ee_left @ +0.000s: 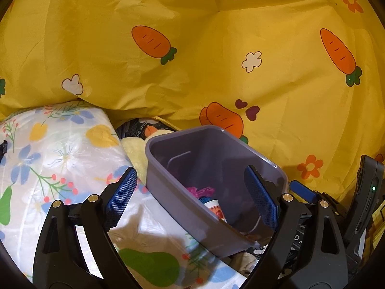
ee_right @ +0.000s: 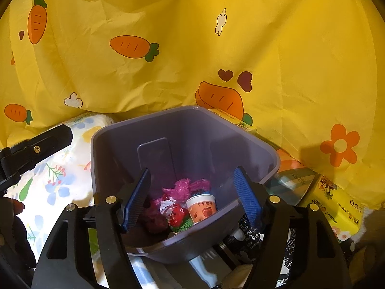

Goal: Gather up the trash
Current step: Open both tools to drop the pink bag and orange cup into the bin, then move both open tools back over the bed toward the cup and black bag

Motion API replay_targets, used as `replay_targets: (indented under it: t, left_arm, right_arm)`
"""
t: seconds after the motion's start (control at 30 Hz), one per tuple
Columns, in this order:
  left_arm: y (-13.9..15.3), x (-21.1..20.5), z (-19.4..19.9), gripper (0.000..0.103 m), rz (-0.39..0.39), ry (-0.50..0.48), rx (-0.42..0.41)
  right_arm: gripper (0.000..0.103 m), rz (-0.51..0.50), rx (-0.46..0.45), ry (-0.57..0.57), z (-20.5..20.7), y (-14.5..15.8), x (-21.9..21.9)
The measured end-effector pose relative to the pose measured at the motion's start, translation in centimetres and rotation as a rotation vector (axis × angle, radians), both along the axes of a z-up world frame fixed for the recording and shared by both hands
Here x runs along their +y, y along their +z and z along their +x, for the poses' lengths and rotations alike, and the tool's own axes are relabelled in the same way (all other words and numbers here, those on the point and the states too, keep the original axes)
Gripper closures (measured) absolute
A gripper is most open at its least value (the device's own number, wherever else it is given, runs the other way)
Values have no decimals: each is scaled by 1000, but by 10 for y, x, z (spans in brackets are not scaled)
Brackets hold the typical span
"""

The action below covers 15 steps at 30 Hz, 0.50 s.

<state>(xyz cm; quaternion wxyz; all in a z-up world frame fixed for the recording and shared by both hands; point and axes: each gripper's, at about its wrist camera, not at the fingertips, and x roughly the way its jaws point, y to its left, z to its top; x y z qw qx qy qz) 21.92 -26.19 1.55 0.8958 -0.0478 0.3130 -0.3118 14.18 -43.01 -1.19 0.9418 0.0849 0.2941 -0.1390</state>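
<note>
A purple plastic bin (ee_right: 259, 144) stands on the bed; it also shows in the left wrist view (ee_left: 168, 178). Inside lie a pink plastic wrapper (ee_right: 185, 186), a small paper cup with an apple print (ee_right: 202, 208), a red and white wrapper (ee_right: 173, 210) and a green knitted piece (ee_right: 184, 224). My right gripper (ee_right: 192, 197) is open and empty, directly above the bin's mouth. My left gripper (ee_left: 192, 192) is open and empty, its left finger (ee_left: 122, 192) over the floral cloth and its right finger (ee_left: 259, 197) over the bin. The cup (ee_left: 215, 208) and pink wrapper (ee_left: 199, 191) show there too.
A yellow carrot-print quilt (ee_right: 168, 60) fills the background. A white floral cloth (ee_left: 60, 156) lies left of the bin. Yellow boxes (ee_right: 336, 207) and dark printed packaging (ee_right: 250, 238) lie to the bin's right and front. The left gripper's body (ee_right: 36, 149) shows at the left.
</note>
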Motion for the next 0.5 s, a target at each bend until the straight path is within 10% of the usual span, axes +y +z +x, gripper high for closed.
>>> replay_targets:
  t: [0.5]
  left_arm:
    - [-2, 72, -16, 11, 63, 148, -55]
  right_arm:
    - [17, -29, -20, -18, -5, 2, 30]
